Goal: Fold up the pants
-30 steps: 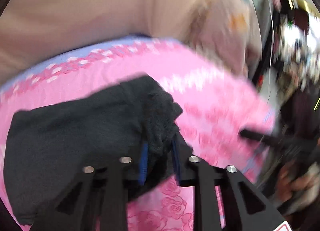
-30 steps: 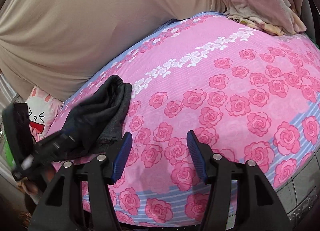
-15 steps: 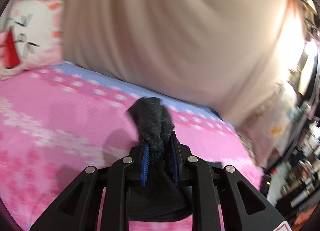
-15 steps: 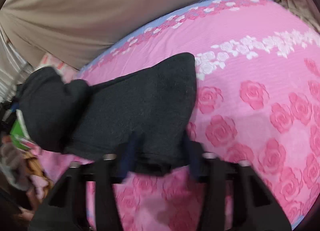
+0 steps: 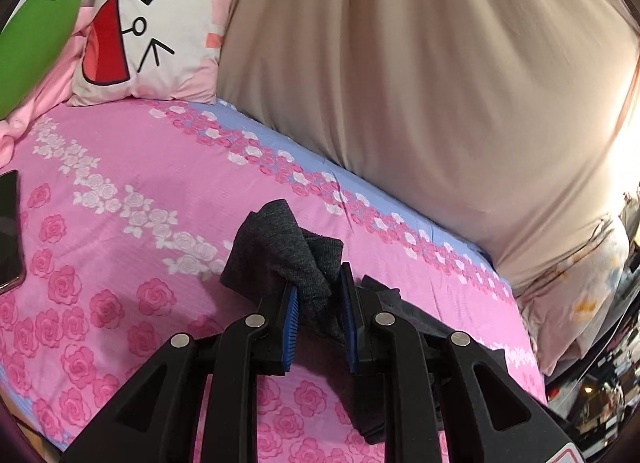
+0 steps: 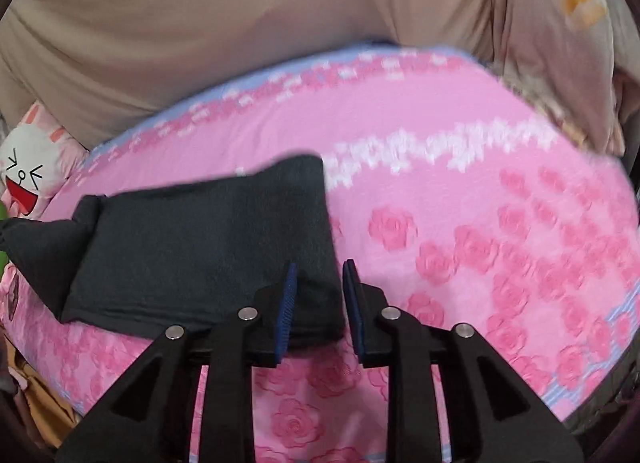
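Left gripper point(image 5: 318, 295) has its fingers clamped on a bunched corner of the dark grey knit pants point(image 6: 200, 239) — fabric wads up between the blue pads and pokes out above them, so the hold looks solid. Right gripper point(image 6: 316, 295): its fingers have just been closing and now stand narrow around the near right corner of the pants, cloth between them; the right pad seems to stand just off the cloth, so I can't tell if it truly pinches. Pants lie on the pink rose-print bed sheet point(image 6: 460, 135), spread as a flat, already doubled panel, with the left end lifted toward the left hand. Probable reason for the two-corner hold: keep the panel taut and square so the next fold lands edge on edge rather than sagging. White cartoon-face pillow point(image 5: 152, 23) sits at the head of the bed against the beige draped cloth point(image 5: 420, 63), well clear of the work — nothing in the fold path.
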